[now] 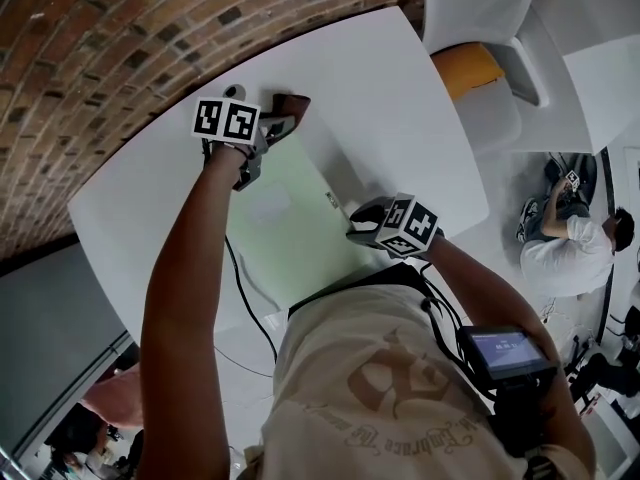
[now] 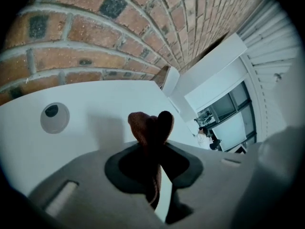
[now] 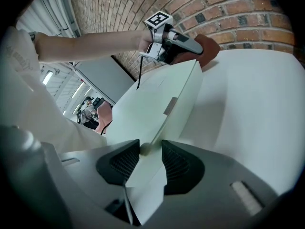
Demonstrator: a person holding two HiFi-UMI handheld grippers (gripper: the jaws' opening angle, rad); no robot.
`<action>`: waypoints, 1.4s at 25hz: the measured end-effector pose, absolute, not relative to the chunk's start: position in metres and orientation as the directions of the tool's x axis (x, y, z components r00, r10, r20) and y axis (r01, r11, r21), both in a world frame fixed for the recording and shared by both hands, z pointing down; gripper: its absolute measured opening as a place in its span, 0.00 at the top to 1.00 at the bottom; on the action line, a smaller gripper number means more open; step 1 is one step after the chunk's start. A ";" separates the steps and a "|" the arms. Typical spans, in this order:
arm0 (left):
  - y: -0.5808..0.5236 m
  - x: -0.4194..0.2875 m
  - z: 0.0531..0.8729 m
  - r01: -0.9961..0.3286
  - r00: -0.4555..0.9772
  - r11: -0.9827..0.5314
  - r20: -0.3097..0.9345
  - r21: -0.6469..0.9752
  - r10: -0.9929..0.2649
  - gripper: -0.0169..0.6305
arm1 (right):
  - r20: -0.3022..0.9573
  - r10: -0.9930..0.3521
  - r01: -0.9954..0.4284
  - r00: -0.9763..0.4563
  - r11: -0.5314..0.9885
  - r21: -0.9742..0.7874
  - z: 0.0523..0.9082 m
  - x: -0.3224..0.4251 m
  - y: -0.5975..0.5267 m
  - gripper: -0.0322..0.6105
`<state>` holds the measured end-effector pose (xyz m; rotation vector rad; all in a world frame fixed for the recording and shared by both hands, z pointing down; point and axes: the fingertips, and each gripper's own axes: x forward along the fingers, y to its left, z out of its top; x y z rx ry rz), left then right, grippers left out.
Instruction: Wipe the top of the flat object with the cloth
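Left gripper (image 1: 283,120): jaws closed on the bunched brown cloth (image 2: 150,125), with the wad poking out past the tips at the far end of the flat object (image 1: 285,223). Right gripper (image 3: 145,149): jaws pinched tight on that object's thin near edge, steadying it. Object is a pale green thin panel with a smooth top and a small tab on its right edge. Looks stiff, probably light and slippery, so best held by that edge. Cloth soft, limp. Panel sits mid white table (image 1: 400,118), near the brick wall (image 1: 90,28). Whether cloth touches panel is unclear.
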<state>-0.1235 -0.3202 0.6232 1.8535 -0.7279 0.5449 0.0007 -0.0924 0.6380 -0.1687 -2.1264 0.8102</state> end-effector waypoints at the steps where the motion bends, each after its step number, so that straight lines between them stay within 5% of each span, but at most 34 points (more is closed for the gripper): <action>1: -0.323 -0.121 0.617 -0.688 0.725 -0.306 0.639 0.658 -0.257 0.85 | 0.663 0.382 -0.156 -0.644 0.783 -0.603 0.638 0.000 -0.093 0.70; 6: -0.332 -0.112 0.580 -0.662 0.750 -0.379 0.564 0.647 -0.346 0.85 | 0.659 0.380 -0.155 -0.650 0.782 -0.604 0.639 0.000 -0.094 0.70; 14: -0.293 -0.090 0.574 -0.715 0.679 -0.484 0.667 0.505 -0.308 0.86 | 0.659 0.373 -0.163 -0.653 0.781 -0.603 0.638 -0.001 -0.093 0.70; 35: -0.213 -0.148 0.603 -0.862 0.487 -0.340 0.799 0.376 -0.353 0.86 | 0.668 0.362 -0.177 -0.650 0.783 -0.596 0.642 0.005 -0.089 0.70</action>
